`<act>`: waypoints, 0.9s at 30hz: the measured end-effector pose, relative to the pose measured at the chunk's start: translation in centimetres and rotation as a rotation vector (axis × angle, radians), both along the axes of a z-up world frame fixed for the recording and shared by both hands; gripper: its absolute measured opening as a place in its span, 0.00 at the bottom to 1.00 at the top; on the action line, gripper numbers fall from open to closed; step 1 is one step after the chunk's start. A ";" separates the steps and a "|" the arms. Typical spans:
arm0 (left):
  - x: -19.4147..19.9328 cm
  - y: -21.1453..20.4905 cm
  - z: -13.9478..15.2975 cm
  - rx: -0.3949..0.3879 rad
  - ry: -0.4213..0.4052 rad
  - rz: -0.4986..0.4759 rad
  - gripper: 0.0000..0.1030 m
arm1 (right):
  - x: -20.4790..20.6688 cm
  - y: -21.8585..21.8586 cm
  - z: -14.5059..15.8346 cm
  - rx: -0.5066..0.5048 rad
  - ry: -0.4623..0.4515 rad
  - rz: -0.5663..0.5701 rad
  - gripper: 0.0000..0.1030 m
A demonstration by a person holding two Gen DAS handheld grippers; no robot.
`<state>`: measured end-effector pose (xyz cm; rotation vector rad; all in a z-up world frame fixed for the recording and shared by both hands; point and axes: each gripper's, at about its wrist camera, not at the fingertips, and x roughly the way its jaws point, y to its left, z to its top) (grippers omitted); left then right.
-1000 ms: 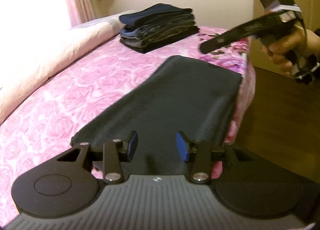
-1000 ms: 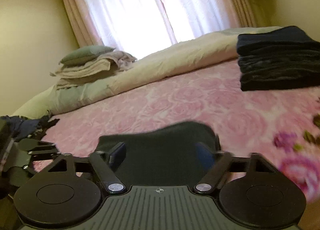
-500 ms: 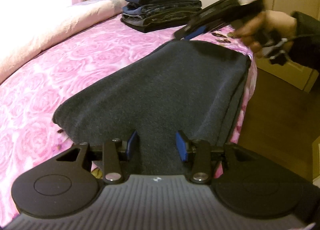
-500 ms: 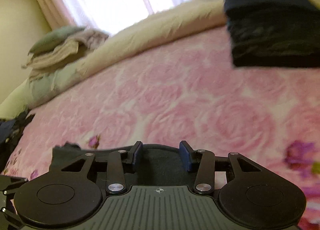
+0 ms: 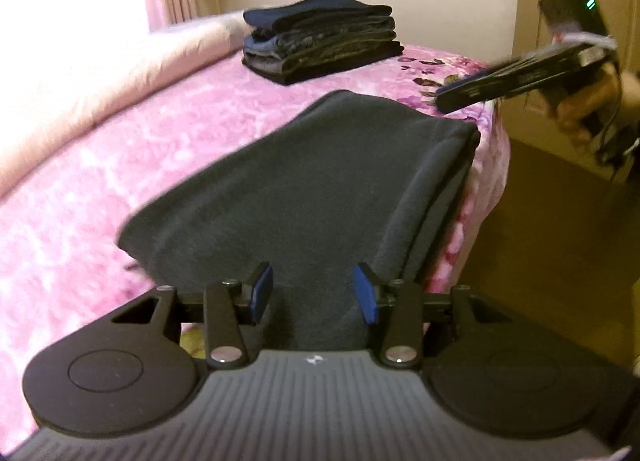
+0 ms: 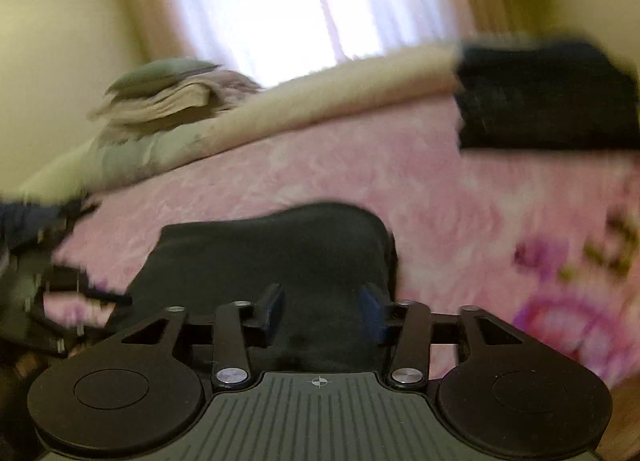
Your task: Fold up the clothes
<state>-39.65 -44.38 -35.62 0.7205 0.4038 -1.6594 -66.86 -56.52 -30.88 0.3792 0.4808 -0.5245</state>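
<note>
The left gripper [image 5: 313, 293] has its blue pads apart over the near end of the folded dark garment [image 5: 320, 189], and its jaws have just been opening slightly; whether cloth lies between the pads is hard to tell. The right gripper [image 6: 320, 315], jaws just widened and standing apart, hangs above the garment's far end, its view blurred. The garment lies along the edge of the pink bedspread [image 5: 100, 197], one long side overhanging toward the floor [image 5: 540, 241]. Beyond the garment, a stack of folded clothes [image 5: 320, 39] sits well apart. Bare bedspread lies open on the garment's window side. The person's hand [image 5: 584, 105] is partly cut off.
</note>
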 end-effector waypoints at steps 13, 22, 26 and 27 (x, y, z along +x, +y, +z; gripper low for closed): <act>-4.7 4.2 -1.4 -0.117 -0.394 -0.143 0.61 | 4.4 9.6 -4.8 -0.697 0.638 0.433 0.79; -7.1 3.0 -2.6 -0.133 -0.433 -0.165 0.68 | 6.5 8.3 -8.9 -0.818 0.769 0.544 0.79; -8.6 2.7 -3.2 -0.140 -0.443 -0.206 0.69 | 6.7 7.6 -7.9 -0.764 0.750 0.539 0.79; -8.7 2.7 -3.2 -0.142 -0.438 -0.209 0.70 | 6.8 7.5 -7.6 -0.754 0.743 0.536 0.79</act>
